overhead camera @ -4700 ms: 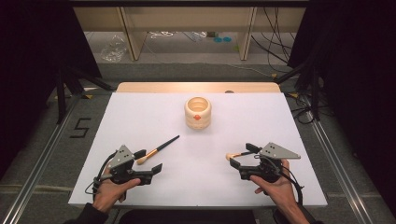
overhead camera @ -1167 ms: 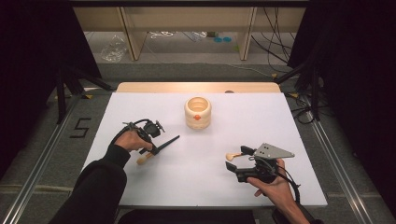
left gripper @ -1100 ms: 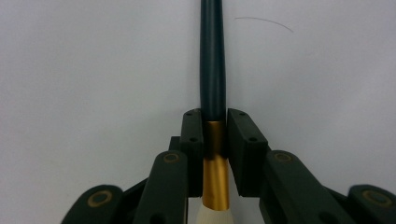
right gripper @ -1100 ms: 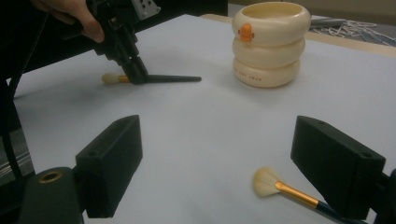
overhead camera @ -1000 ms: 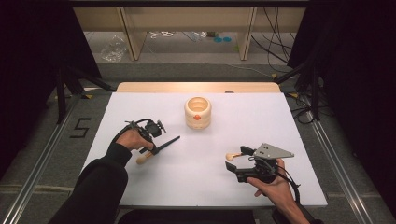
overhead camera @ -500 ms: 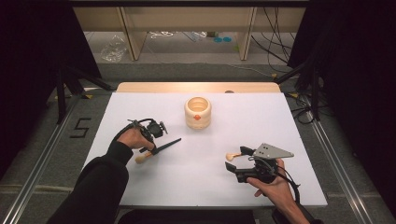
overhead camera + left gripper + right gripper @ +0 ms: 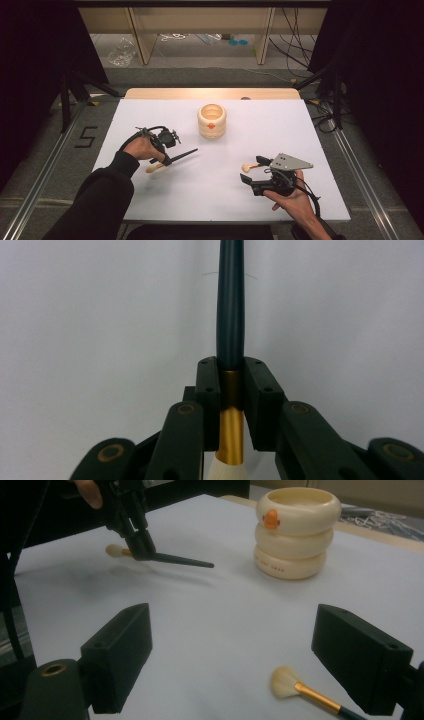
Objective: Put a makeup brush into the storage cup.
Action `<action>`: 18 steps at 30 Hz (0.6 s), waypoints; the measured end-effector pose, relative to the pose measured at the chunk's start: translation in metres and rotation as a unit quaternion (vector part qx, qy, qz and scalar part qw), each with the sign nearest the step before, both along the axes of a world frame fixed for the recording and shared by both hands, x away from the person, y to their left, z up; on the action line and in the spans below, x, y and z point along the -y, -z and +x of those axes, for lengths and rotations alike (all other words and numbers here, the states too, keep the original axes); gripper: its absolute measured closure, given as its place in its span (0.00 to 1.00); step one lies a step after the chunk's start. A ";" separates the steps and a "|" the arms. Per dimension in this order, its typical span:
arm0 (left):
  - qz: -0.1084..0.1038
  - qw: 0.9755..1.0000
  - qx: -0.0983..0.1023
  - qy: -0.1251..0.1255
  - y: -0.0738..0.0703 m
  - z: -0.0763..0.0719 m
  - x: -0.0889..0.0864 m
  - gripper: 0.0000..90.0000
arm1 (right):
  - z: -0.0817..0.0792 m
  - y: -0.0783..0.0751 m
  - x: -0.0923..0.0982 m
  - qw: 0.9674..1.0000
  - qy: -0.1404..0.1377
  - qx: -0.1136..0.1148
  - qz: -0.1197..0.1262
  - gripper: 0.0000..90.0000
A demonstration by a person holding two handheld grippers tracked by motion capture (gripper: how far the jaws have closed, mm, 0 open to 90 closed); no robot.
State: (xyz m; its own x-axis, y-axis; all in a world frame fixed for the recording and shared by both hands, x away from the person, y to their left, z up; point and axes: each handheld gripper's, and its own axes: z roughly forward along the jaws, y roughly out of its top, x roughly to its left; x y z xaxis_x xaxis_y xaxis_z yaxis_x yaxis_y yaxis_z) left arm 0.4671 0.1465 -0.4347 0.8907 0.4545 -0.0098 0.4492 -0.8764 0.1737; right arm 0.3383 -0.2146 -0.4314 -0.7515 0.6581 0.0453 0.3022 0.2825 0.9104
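Note:
A makeup brush [image 7: 181,153] with a dark handle, gold ferrule and cream bristles is at the table's left. My left gripper [image 7: 165,160] is shut on it. In the left gripper view the pads clamp the gold ferrule [image 7: 231,390], and the dark handle [image 7: 231,300] points away from me. In the right gripper view this brush [image 7: 180,560] hangs slightly above its shadow. A second, smaller brush [image 7: 246,167] lies on the table between the wide-apart jaws of my right gripper [image 7: 251,170], untouched. That brush [image 7: 295,686] shows low in the right gripper view, by the right jaw.
A cream ringed holder [image 7: 211,120] with an orange duck face stands at the middle back of the white table [image 7: 280,125]; it is also seen as the holder [image 7: 296,530] in the right gripper view. Dark floor and cables surround the table.
Since the earliest frame my left hand has reached forward from the front edge and closed on the dark-handled brush. Over the last second nothing has visibly moved.

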 end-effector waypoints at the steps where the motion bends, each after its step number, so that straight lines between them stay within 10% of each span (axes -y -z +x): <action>1: -0.002 1.000 -0.002 0.004 -0.002 -0.002 0.001 0.87 | 0.000 -0.001 -0.002 1.000 -0.007 0.011 -0.004 0.19; 12: -0.018 0.999 0.003 0.047 -0.023 -0.020 0.024 0.87 | -0.002 -0.010 -0.028 0.993 -0.061 0.072 -0.064 0.18; 18: -0.026 0.997 -0.005 0.070 -0.030 -0.032 0.036 0.87 | -0.004 -0.011 -0.054 0.981 -0.108 0.105 -0.125 0.21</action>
